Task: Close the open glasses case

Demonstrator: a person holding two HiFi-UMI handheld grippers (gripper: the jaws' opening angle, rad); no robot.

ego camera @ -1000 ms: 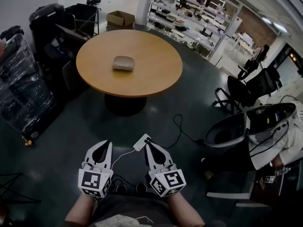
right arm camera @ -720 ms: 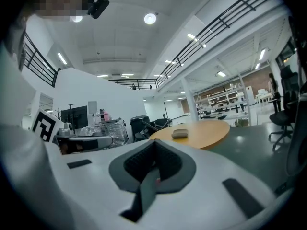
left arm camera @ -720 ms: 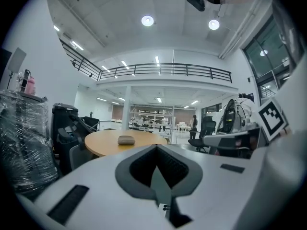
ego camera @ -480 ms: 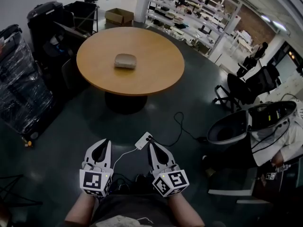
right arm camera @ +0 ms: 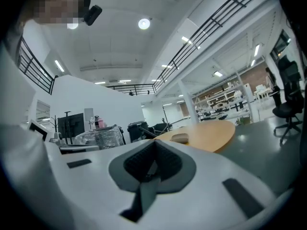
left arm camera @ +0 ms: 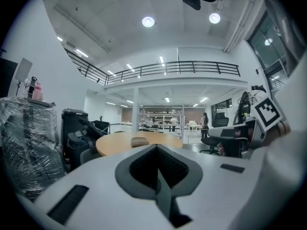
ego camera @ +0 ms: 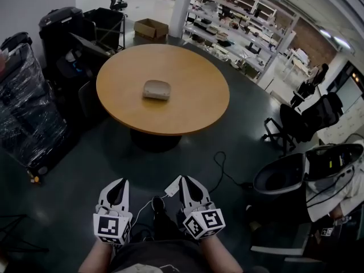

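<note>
Saw a round wooden surface (ego camera: 187,104) on a dark floor (ego camera: 85,164). Noted a cardboard box (ego camera: 150,27) on the floor beyond it, near a white pillar (ego camera: 182,7). Found black bins (ego camera: 60,24) and a plastic-wrapped stack (ego camera: 23,107) off to the left. Spotted long shelving racks (ego camera: 233,24) at the back and black office chairs (ego camera: 307,115) at the right. Made out a white power strip (ego camera: 172,185) on the floor, with a black cable (ego camera: 218,166) looping near it.

Bright, even ceiling lights (left arm camera: 148,21) leave soft shadows; strong fisheye bending at edges, nearest gripper bodies blurred.
</note>
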